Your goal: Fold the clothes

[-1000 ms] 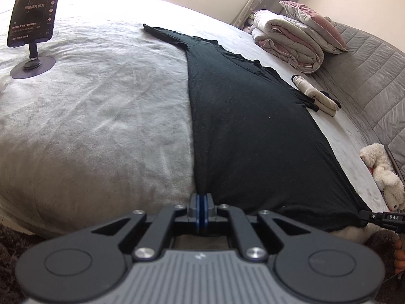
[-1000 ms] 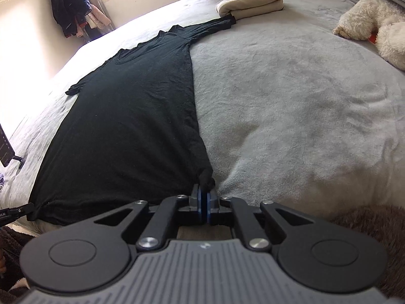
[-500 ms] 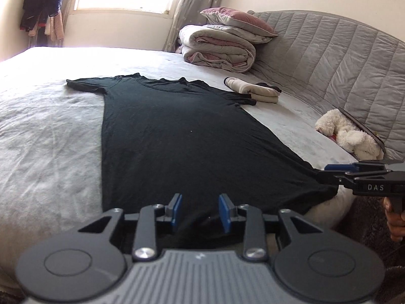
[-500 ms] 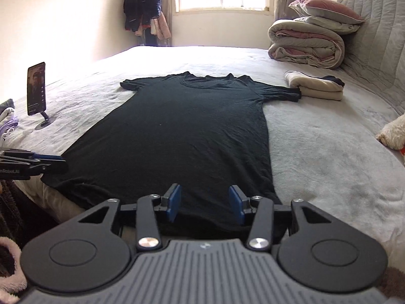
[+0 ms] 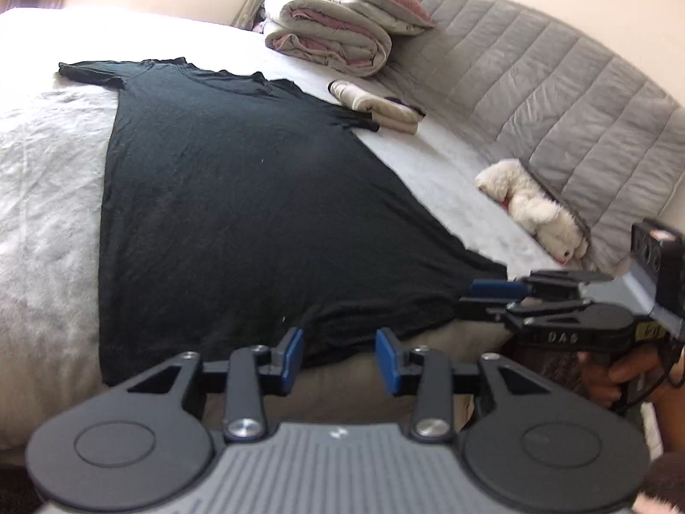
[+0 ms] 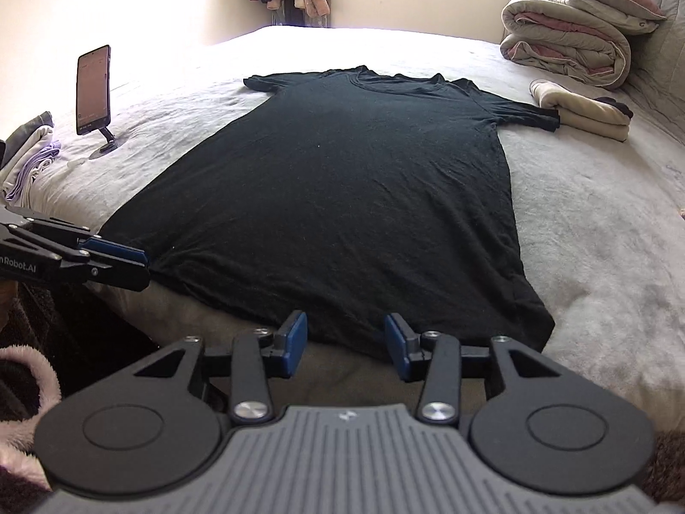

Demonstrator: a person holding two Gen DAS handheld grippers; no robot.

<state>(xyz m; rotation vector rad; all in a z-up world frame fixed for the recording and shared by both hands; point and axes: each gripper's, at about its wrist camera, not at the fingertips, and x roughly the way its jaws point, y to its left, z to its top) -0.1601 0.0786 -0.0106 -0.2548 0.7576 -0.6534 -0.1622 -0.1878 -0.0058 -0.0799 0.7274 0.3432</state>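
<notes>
A black T-shirt [image 5: 239,197] [image 6: 355,197] lies flat on the grey bed, collar toward the far window and hem draped over the near edge. My left gripper [image 5: 340,357] hovers open just short of the hem, nothing between its blue pads. My right gripper [image 6: 346,347] is open too, near the hem's middle and holding nothing. Each gripper shows in the other's view: the right gripper [image 5: 492,295] sits by the shirt's right hem corner, the left gripper [image 6: 128,265] by the left hem corner.
A folded cream garment [image 6: 582,109] lies beside the right sleeve. Rolled quilts and a pillow [image 6: 569,43] are stacked at the headboard end. A white plush toy [image 5: 535,210] lies by the quilted headboard [image 5: 556,98]. A phone on a stand [image 6: 94,94] and folded cloths [image 6: 30,154] sit left.
Both grippers were shut on the hem corners a second ago; they have let go, opened, and drawn back toward the middle of the hem. The shirt now lies flat.
</notes>
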